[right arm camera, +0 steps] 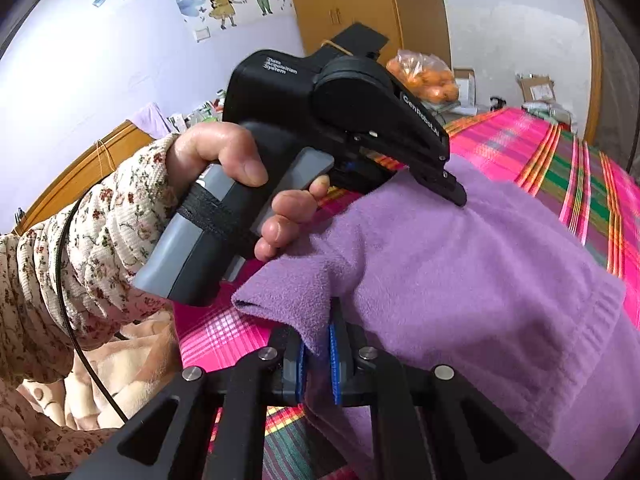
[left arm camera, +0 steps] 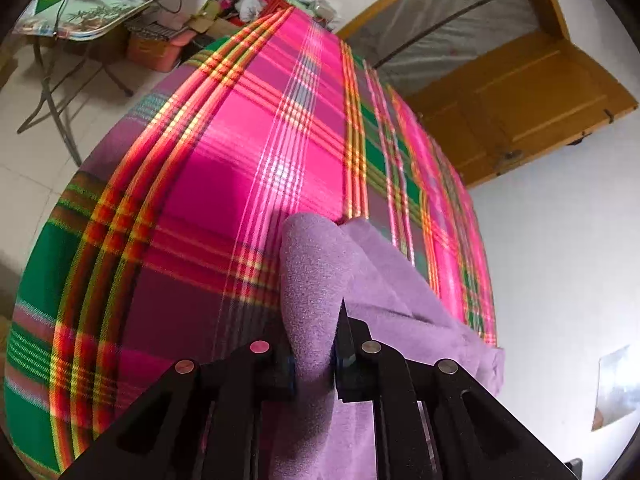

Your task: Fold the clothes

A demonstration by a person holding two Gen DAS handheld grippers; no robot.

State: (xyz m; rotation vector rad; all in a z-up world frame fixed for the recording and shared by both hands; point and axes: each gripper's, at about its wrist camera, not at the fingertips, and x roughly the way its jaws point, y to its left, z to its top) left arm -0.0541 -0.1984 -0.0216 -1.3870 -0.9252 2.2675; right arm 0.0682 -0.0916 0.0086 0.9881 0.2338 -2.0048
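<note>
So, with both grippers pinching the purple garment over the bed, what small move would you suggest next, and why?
Probably carry both pinched edges forward together and lay them down. The left gripper and right gripper each clamp a fold of the purple garment, which hangs bunched above the plaid bedsheet, so the fold looks unfinished.

Left gripper [left arm camera: 314, 364] and right gripper [right arm camera: 318, 364], fingers pinched on cloth, angled downward.
</note>
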